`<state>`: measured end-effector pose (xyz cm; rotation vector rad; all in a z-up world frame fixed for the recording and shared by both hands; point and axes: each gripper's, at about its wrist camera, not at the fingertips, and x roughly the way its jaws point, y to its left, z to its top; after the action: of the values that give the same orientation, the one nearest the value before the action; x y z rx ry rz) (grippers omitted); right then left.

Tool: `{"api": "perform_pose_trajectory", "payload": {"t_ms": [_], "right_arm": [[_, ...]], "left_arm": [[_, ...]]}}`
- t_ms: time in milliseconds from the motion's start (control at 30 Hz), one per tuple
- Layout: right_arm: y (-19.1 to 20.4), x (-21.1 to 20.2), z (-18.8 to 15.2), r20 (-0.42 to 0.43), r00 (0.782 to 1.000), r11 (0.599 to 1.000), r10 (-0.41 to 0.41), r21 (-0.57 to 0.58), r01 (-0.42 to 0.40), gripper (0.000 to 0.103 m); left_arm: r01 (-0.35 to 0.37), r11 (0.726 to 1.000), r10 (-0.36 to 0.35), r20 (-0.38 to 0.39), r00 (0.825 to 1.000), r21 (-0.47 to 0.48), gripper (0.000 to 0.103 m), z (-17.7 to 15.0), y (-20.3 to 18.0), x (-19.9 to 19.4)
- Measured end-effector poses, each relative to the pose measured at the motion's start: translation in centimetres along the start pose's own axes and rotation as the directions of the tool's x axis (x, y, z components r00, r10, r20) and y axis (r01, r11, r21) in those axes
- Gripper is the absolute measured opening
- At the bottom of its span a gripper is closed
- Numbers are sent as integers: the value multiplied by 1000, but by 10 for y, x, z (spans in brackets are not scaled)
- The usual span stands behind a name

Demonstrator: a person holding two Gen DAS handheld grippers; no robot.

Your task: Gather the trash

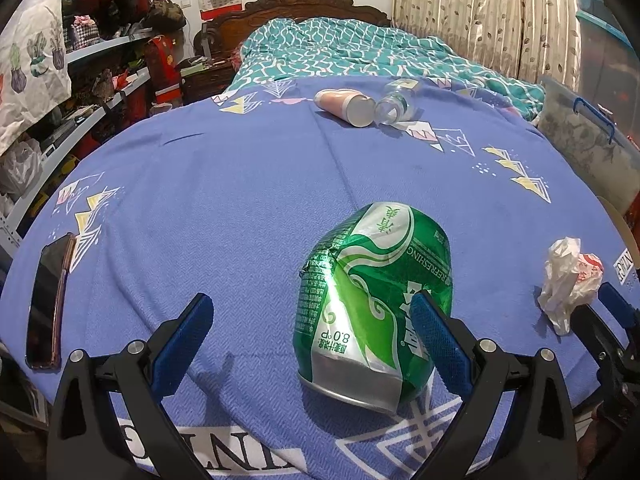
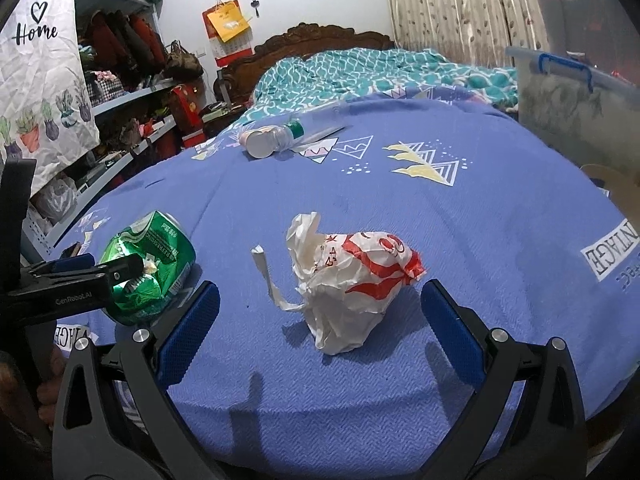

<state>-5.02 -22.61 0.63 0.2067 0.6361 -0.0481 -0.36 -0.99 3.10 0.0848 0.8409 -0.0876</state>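
Note:
A crushed green can point(image 1: 372, 304) lies on the blue bedspread point(image 1: 224, 200). My left gripper point(image 1: 312, 320) is open around it; the right pad point(image 1: 434, 340) is against the can's side, the left pad stands apart. The can also shows in the right wrist view point(image 2: 148, 268), with the left gripper's finger across it. A crumpled white and red wrapper point(image 2: 352, 280) lies between the open fingers of my right gripper point(image 2: 320, 312), untouched. It shows in the left wrist view point(image 1: 568, 280) too. Farther back lie a pink tube point(image 1: 344, 105) and a clear plastic bottle point(image 1: 394, 106).
A phone point(image 1: 48, 300) lies at the bed's left edge. Cluttered shelves point(image 1: 100, 80) stand to the left. A clear storage box point(image 2: 576, 100) sits at the right, by the curtain. A teal quilt point(image 1: 360, 48) is bunched near the headboard.

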Motion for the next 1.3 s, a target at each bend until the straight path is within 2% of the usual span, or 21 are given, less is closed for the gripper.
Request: {"api": "perform_pose_trajectory", "payload": {"t_ms": [767, 1033, 1300], "right_arm": [[-2, 16, 4, -48, 999, 1000, 10, 5, -10, 100], [4, 5, 4, -14, 1000, 1000, 14, -16, -15, 100], [-2, 11, 3, -36, 999, 1000, 7, 0, -7, 100]], "left_arm": [[1, 1000, -1, -8, 1000, 0, 94, 3, 0, 4], [72, 992, -76, -30, 997, -108, 94, 11, 24, 1], [134, 985, -142, -70, 987, -110, 94, 18, 20, 14]]}}
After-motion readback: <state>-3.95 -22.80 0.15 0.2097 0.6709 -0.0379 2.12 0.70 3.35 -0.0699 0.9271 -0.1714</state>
